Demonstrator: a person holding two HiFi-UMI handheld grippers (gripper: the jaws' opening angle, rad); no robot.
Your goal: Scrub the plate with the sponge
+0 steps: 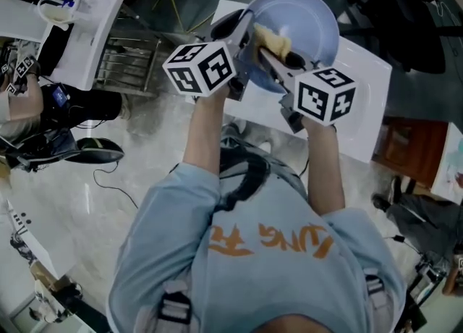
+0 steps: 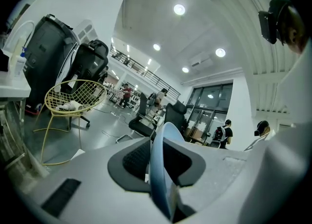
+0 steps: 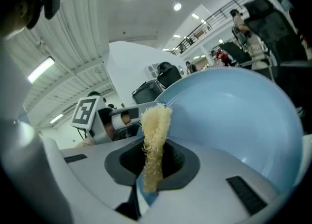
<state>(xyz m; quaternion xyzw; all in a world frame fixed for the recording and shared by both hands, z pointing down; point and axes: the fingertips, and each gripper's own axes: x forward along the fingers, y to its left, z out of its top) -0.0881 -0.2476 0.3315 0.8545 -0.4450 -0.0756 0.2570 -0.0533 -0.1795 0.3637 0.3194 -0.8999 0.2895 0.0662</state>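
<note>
Since a plate can only be scrubbed if it stays put, we have the left gripper (image 1: pixel 240 22) clamped on the pale blue plate (image 1: pixel 307 24) at about 9 o'clock on its rim. The jaws are drawn to a narrow gap, and in the left gripper view the rim stands edge-on between the pads. That grip holds the plate up off the white table (image 1: pixel 369 100), its hollow face tilted toward us and open to the other hand.

The right gripper (image 3: pixel 155 162) comes in from about 5 o'clock. Its jaws are pinched tight on a yellow fibrous sponge (image 3: pixel 155 135) with a blue backing. The sponge sticks out past the fingertips, so we judge it would meet the dish first. It sits over the face left of centre, but we cannot tell whether it touches.
</note>
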